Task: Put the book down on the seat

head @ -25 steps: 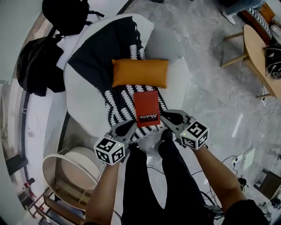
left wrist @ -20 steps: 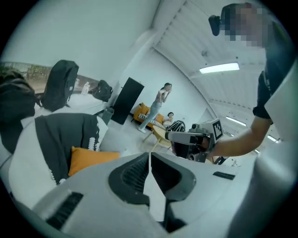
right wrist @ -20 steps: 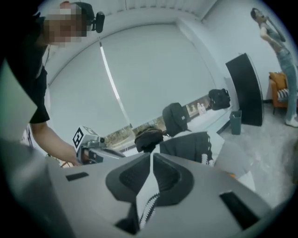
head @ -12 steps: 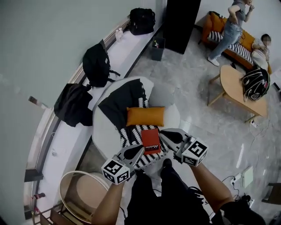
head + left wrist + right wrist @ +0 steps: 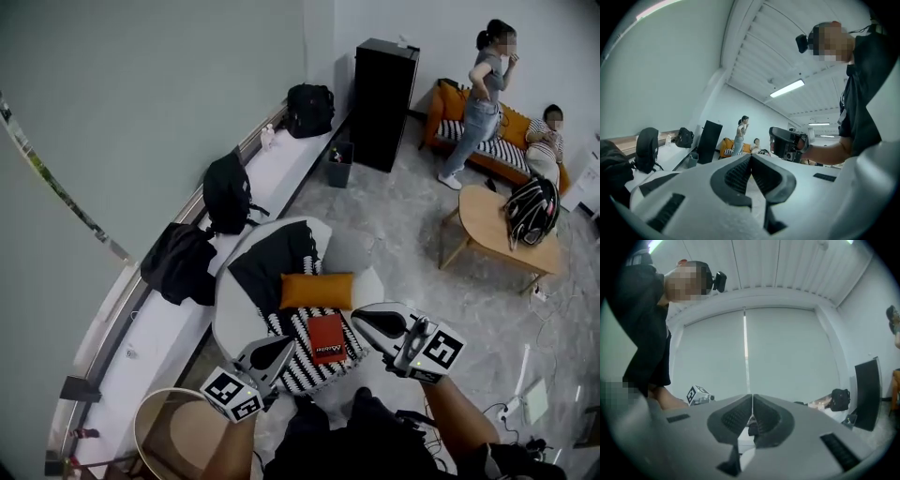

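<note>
A red book [image 5: 327, 338] lies flat on the round seat [image 5: 234, 323], on its black-and-white patterned cover, just in front of an orange cushion [image 5: 316, 290]. Both grippers are raised well above the seat and hold nothing. My left gripper [image 5: 282, 346] is shut, with its jaws together and empty in the left gripper view [image 5: 751, 159]. My right gripper [image 5: 364, 319] is shut too, its jaws meeting with nothing between them in the right gripper view [image 5: 752, 401]. Each gripper shows in the other's view.
A round side table [image 5: 173, 436] stands at the lower left. Black bags [image 5: 231, 193] lie on the window ledge. A black cabinet [image 5: 382, 92], a wooden coffee table [image 5: 502, 230] and a sofa with two people [image 5: 483, 103] are at the back right. Grey tiled floor lies between.
Both grippers have risen away from the seat and drawn their jaws together. The book stays on the seat. The head view has lifted and now takes in the whole room.
</note>
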{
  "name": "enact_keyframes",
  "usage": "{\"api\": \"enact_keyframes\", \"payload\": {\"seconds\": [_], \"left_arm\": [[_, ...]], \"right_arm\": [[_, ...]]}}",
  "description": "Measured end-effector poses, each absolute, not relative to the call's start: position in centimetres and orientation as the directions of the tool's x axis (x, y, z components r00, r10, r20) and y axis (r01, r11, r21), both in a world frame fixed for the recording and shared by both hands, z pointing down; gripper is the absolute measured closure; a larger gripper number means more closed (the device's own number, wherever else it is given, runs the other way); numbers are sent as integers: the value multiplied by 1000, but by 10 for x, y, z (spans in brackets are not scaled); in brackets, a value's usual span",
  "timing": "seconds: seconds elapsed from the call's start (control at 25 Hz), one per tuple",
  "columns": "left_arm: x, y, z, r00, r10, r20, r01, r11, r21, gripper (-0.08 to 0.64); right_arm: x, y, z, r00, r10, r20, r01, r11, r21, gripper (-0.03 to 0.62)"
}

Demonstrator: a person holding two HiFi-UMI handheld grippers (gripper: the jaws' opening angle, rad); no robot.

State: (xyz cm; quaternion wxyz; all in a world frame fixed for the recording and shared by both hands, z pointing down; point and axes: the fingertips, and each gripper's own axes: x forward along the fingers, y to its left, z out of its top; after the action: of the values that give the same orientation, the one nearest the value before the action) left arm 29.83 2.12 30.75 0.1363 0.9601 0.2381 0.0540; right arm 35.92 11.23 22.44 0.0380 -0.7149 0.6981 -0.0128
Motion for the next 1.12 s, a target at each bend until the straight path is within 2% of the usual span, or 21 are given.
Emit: {"api": "enact_keyframes", "payload": {"seconds": [0.44, 0.88, 1.12], "left_arm": [[237, 102, 241, 924, 381, -26, 381, -912, 153, 537], [203, 211, 255, 931, 364, 30, 355, -920, 166, 535], [206, 243, 256, 913, 407, 34, 396, -901, 179, 535]], "right_arm": [[305, 225, 176, -111, -983, -144, -994, 113, -5, 563], [258, 317, 207, -195, -968, -160, -976, 207, -65, 565], [255, 339, 216, -175, -970, -167, -976, 194, -104, 565]]}}
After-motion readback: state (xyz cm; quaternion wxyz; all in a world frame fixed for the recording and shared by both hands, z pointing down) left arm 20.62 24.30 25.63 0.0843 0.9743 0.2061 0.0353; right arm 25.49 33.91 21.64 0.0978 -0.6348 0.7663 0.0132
